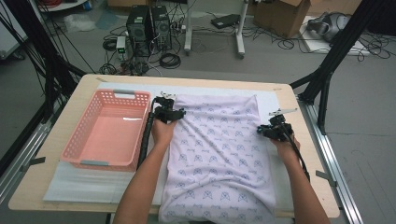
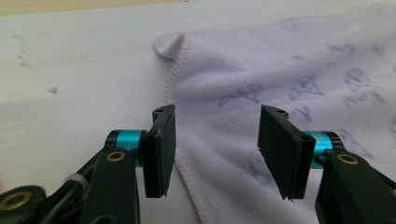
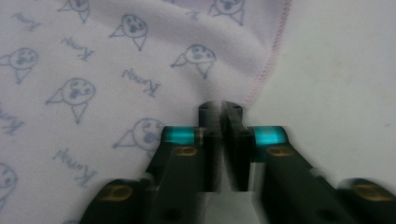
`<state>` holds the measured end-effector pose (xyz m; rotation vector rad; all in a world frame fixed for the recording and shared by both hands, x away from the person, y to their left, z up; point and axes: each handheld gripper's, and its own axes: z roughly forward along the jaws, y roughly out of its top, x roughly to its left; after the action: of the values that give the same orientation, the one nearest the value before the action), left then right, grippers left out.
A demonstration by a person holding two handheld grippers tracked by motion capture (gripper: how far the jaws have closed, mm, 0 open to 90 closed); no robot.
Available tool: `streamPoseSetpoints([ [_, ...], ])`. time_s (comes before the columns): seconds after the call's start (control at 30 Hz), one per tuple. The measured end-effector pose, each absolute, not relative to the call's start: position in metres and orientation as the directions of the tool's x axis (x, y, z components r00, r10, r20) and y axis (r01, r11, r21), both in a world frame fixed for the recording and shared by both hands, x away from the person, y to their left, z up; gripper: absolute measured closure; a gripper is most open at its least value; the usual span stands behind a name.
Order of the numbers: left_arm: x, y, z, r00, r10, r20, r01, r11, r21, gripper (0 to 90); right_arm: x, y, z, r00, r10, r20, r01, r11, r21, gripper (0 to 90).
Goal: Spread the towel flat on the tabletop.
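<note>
A lilac towel (image 1: 219, 154) printed with small blue faces lies spread flat down the middle of the table. My left gripper (image 1: 167, 111) is at its far left corner. In the left gripper view it (image 2: 217, 112) is open and straddles the towel's left hem (image 2: 187, 154), one jaw over the white mat, the other over the cloth (image 2: 261, 70). My right gripper (image 1: 264, 131) is at the towel's right edge. In the right gripper view its jaws (image 3: 221, 109) are shut, and the pink-stitched hem (image 3: 261, 70) runs straight into their tips.
A pink slotted basket (image 1: 70, 154) stands on the left of the table, just beside the left forearm. A white mat (image 1: 84, 182) lies under the towel and basket. The wooden table (image 1: 56, 140) ends close to the right of the right hand. Cables and computer cases are on the floor beyond.
</note>
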<state>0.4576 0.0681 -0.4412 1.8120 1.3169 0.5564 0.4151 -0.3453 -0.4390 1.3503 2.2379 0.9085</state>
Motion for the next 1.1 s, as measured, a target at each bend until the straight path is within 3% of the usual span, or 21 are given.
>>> streamPoseSetpoints([
  [0.07, 0.452, 0.065, -0.440, 0.389, 0.914, -0.118, 0.586, -0.147, 0.797, 45.9, 0.420, -0.347, -0.440, -0.433, 0.901, -0.039, 0.630, 0.333, 0.702, 87.7],
  [0.13, 0.445, 0.059, -0.436, 0.438, 0.896, -0.077, 0.594, -0.224, 0.773, 44.5, 0.425, -0.349, -0.444, -0.356, 0.927, -0.119, 0.606, 0.326, 0.726, 87.5],
  [0.23, 0.428, 0.055, -0.429, 0.470, 0.881, -0.054, 0.548, -0.244, 0.800, 44.7, 0.428, -0.354, -0.451, -0.247, 0.969, -0.023, 0.602, 0.172, 0.780, 84.3],
  [0.43, 0.409, 0.066, -0.445, 0.471, 0.877, -0.100, 0.594, -0.231, 0.771, 44.8, 0.413, -0.355, -0.431, -0.291, 0.957, 0.010, 0.571, 0.166, 0.804, 69.2],
  [0.5, 0.402, 0.067, -0.451, 0.478, 0.877, -0.056, 0.559, -0.254, 0.789, 47.2, 0.407, -0.358, -0.421, -0.304, 0.952, 0.032, 0.557, 0.151, 0.817, 65.8],
  [0.57, 0.401, 0.068, -0.449, 0.492, 0.869, -0.047, 0.555, -0.271, 0.787, 63.3, 0.399, -0.360, -0.412, -0.326, 0.945, 0.038, 0.550, 0.156, 0.820, 63.9],
  [0.6, 0.402, 0.069, -0.448, 0.504, 0.863, -0.032, 0.548, -0.291, 0.784, 80.4, 0.395, -0.360, -0.408, -0.341, 0.939, 0.036, 0.545, 0.167, 0.821, 63.0],
  [0.63, 0.403, 0.068, -0.448, 0.499, 0.866, -0.028, 0.547, -0.290, 0.785, 86.3, 0.391, -0.361, -0.405, -0.359, 0.933, 0.037, 0.541, 0.176, 0.822, 62.9],
  [0.67, 0.405, 0.069, -0.449, 0.486, 0.874, -0.014, 0.544, -0.290, 0.787, 86.9, 0.386, -0.361, -0.401, -0.368, 0.929, 0.030, 0.532, 0.184, 0.827, 62.5],
  [0.87, 0.425, 0.083, -0.448, 0.340, 0.940, 0.021, 0.543, -0.214, 0.812, 87.2, 0.349, -0.363, -0.400, -0.431, 0.902, 0.042, 0.503, 0.201, 0.841, 61.6],
  [0.97, 0.426, 0.088, -0.450, 0.347, 0.938, -0.027, 0.552, -0.181, 0.814, 85.5, 0.328, -0.364, -0.411, -0.469, 0.880, 0.081, 0.524, 0.204, 0.827, 59.4],
  [1.03, 0.423, 0.088, -0.448, 0.360, 0.931, -0.059, 0.551, -0.160, 0.819, 67.6, 0.315, -0.362, -0.424, -0.490, 0.865, 0.111, 0.541, 0.201, 0.817, 57.8],
  [1.1, 0.417, 0.087, -0.443, 0.389, 0.917, -0.085, 0.526, -0.145, 0.838, 57.3, 0.306, -0.358, -0.437, -0.506, 0.856, 0.106, 0.557, 0.230, 0.798, 56.8],
])
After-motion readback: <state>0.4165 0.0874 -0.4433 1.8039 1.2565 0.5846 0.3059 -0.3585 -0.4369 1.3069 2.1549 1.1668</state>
